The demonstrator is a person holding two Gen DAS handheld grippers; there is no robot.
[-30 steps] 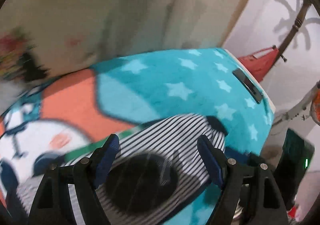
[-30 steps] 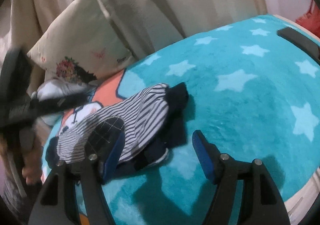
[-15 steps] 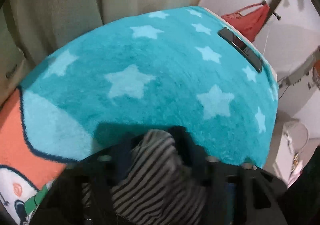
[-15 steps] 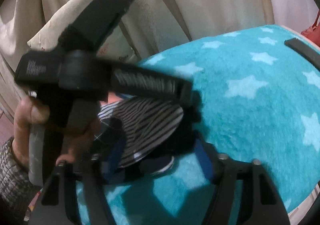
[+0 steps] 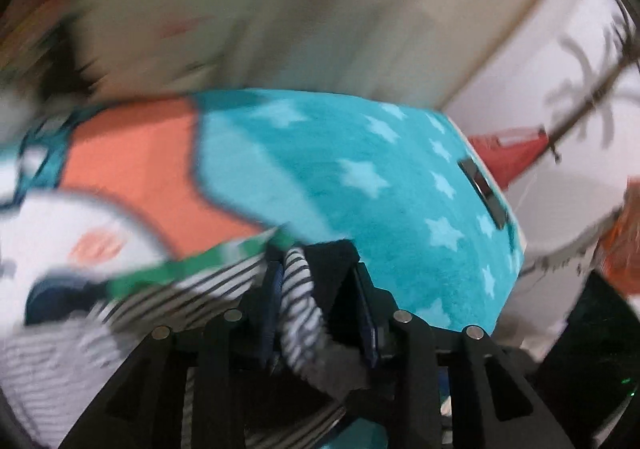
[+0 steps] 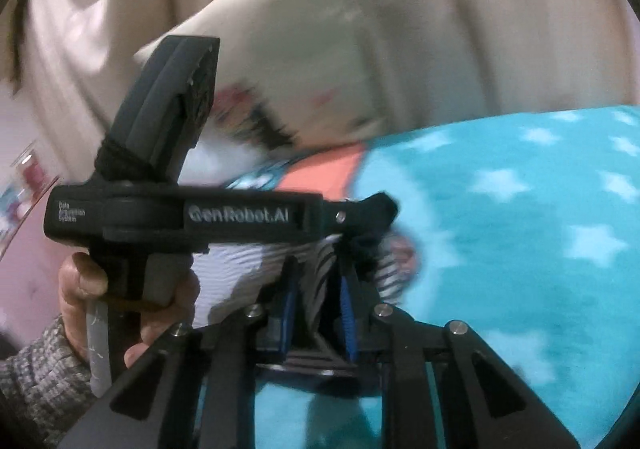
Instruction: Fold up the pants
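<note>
The pants are black-and-white striped with dark trim and lie on a teal star blanket. My left gripper is shut on a bunched fold of the striped pants. My right gripper is shut on striped and dark pants cloth. In the right wrist view the left gripper's black body crosses just above my right fingers, held by a hand. Both views are motion-blurred.
The blanket carries an orange and white cartoon print. A black flat device lies near the bed's far right edge. A floral pillow and beige curtains stand behind. A red bag hangs at right.
Both grippers have closed on the pants, which they stood open over a second ago. The left gripper has swung back left with the cloth; the left gripper's body now sits lower in the right view.
</note>
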